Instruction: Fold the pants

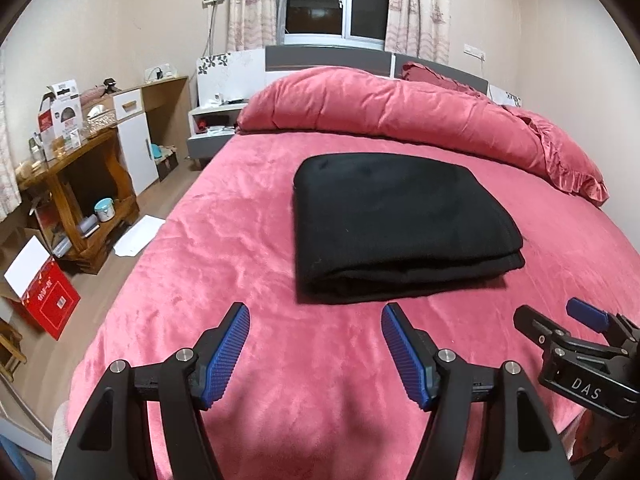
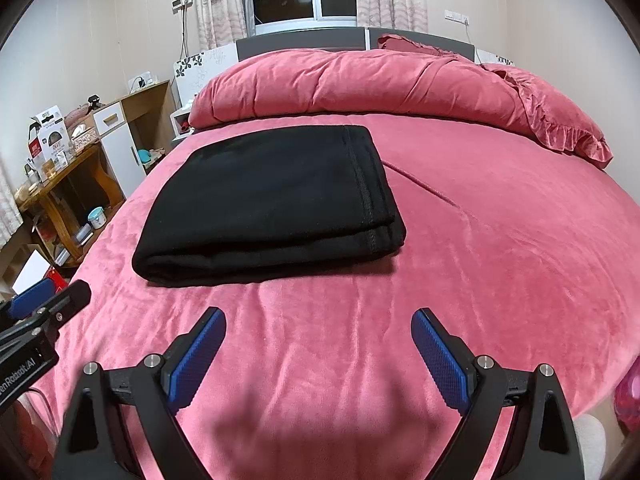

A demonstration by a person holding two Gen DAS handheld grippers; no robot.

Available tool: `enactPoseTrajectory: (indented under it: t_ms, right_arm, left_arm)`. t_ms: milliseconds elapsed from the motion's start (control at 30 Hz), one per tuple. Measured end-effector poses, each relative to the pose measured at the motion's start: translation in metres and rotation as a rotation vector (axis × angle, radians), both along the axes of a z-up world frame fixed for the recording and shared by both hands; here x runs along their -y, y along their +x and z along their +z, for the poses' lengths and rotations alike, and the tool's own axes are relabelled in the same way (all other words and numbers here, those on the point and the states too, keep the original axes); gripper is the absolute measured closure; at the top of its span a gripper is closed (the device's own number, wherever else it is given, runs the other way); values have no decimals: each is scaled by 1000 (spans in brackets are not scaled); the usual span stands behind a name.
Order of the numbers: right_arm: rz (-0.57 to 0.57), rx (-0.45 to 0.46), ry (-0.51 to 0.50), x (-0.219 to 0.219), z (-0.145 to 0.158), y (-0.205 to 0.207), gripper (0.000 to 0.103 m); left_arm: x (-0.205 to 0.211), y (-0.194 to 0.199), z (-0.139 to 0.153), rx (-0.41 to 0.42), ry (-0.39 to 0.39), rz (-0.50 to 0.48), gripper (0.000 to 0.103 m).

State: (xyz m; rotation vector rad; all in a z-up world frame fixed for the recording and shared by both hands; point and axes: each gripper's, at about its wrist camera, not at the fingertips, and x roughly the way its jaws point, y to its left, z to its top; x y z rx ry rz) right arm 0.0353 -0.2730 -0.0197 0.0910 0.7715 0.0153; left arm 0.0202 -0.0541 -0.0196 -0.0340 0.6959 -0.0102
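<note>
Black pants (image 1: pixel 400 228) lie folded into a thick rectangle on the pink bed (image 1: pixel 224 240); they also show in the right wrist view as the pants (image 2: pixel 272 204), their seamed edge on the right. My left gripper (image 1: pixel 316 312) hovers open just short of the bundle's near edge, nothing between its blue pads. My right gripper (image 2: pixel 318 316) is open too, over bare bedcover to the right of and nearer than the pants. Each gripper shows at the edge of the other's view: the right gripper (image 1: pixel 556 316) and the left gripper (image 2: pixel 52 292).
A rolled pink duvet (image 1: pixel 392 108) and a ruffled pillow (image 1: pixel 560 160) lie at the head of the bed. To the left stand a wooden table (image 1: pixel 72 184), a white cabinet (image 1: pixel 136 136), a nightstand (image 1: pixel 212 128) and a red box (image 1: pixel 48 300) on the floor.
</note>
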Motion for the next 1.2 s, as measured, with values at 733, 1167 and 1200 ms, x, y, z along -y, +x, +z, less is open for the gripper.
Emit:
enactPoseTrajectory:
  t_ms: [733,1167,1200]
  right_arm:
    - [0,-15,12,1,-2,1,9]
    - [-5,-28,24,2,-4,2,9]
    - [-4,-28,25,2,-5,2,9]
  left_arm:
    - [2,2,-4,-26,-1,-25,33]
    - [2,2,-5,-28,7,-37,33]
    - [2,2,-5,-29,6,-38,33]
